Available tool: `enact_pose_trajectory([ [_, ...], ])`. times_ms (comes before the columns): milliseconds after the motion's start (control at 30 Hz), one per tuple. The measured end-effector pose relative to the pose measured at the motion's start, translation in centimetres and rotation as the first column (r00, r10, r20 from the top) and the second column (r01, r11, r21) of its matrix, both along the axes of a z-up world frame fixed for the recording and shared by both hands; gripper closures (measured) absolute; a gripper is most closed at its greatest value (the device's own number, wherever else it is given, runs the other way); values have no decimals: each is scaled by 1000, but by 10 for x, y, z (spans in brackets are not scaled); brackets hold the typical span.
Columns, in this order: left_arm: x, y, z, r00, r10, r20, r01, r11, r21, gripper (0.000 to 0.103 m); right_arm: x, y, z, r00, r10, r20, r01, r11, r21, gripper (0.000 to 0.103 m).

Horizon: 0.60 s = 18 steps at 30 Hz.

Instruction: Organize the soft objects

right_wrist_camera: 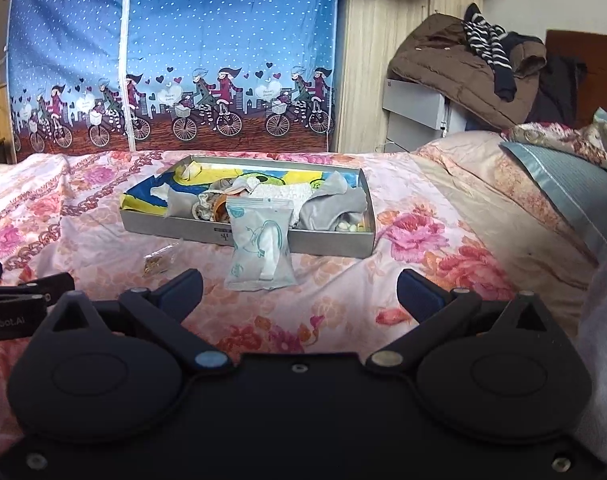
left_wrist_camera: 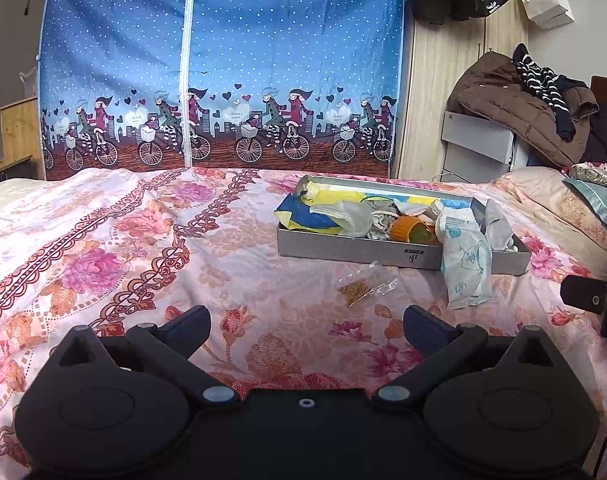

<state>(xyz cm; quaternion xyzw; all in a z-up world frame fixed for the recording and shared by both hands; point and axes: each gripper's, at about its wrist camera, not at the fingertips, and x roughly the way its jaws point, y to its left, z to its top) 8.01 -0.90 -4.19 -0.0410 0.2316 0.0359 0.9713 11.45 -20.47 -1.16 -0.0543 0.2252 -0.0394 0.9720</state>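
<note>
Tissue packet leans over grey box front wall; left tool and right tool both wide, empty

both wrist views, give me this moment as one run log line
left gripper: open, empty | right gripper: open, empty | white packet: leaning on grey box front | small clear bag: on bedspread

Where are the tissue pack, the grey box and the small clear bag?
tissue pack (right_wrist_camera: 260, 246): right wrist view, middle of its printed front.
grey box (right_wrist_camera: 327, 245): right wrist view, front wall.
small clear bag (left_wrist_camera: 361, 286): left wrist view, its brown contents.
</note>
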Motion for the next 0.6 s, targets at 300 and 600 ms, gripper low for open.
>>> enact_pose_trajectory([
  [300,31,-3,-17,999,-27,-36,28,1000,7,1,66,4,-28,993,104,-48,-110,986,-126,0],
  [600,91,-9,-39,989,-144,-31,142,989,-48,1,116,0,-45,971,199,-135,-207,977,-51,0],
])
